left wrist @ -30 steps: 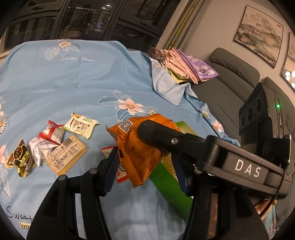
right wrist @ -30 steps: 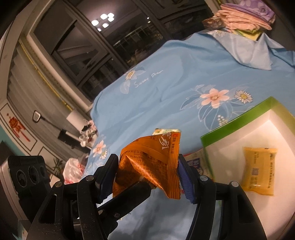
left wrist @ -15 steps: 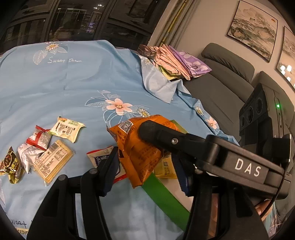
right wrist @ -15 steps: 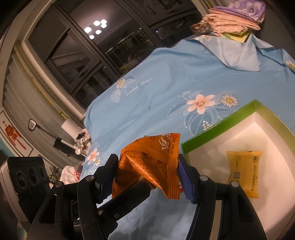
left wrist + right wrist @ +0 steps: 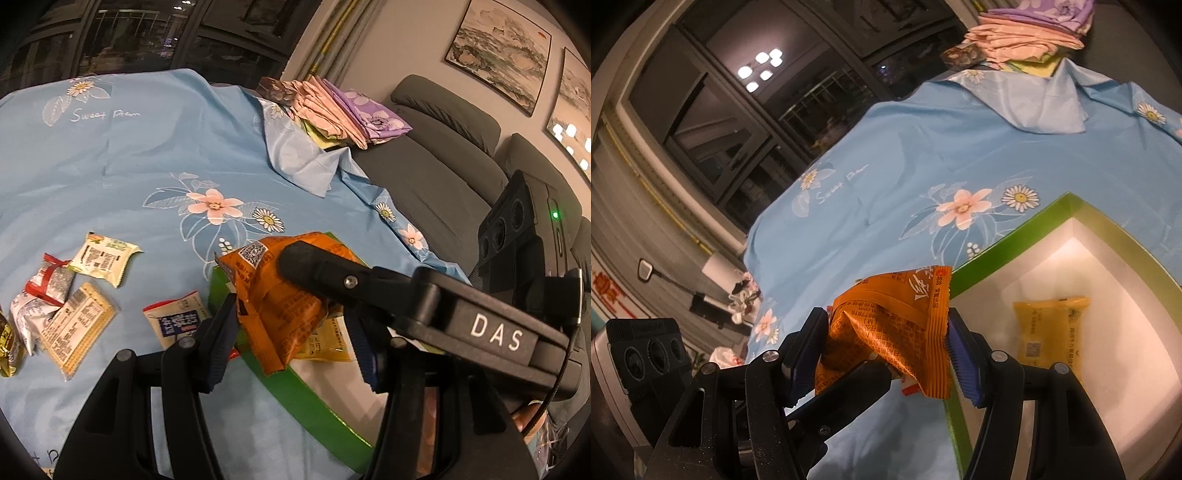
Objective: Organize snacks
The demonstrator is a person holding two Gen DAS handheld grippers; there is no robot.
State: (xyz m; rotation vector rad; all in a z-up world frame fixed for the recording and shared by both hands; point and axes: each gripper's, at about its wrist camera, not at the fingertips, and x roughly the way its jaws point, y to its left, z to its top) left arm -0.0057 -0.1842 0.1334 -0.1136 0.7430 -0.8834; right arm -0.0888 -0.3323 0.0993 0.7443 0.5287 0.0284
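Observation:
An orange snack packet (image 5: 280, 302) hangs between both grippers, above the left rim of a green box (image 5: 1015, 240) with a white inside. My left gripper (image 5: 291, 325) is shut on the packet, its blue pads at the sides. My right gripper (image 5: 886, 332) is also shut on the orange packet (image 5: 897, 321); one of its fingers (image 5: 314, 266) crosses over the packet in the left wrist view. A yellow packet (image 5: 1049, 336) lies flat inside the box. Much of the box floor is hidden in the left wrist view.
Several loose snacks lie on the blue flowered cloth (image 5: 147, 155) left of the box: a white-and-blue packet (image 5: 173, 321), a cracker packet (image 5: 77, 325), a green-white packet (image 5: 103, 258), a red-and-silver one (image 5: 51, 284). Folded cloths (image 5: 332, 114) sit at the far edge; a grey sofa (image 5: 443, 166) stands at the right.
Both grippers have carried the orange packet sideways toward the green box. The box and its yellow packet now show more fully; the loose snacks have slid left in view.

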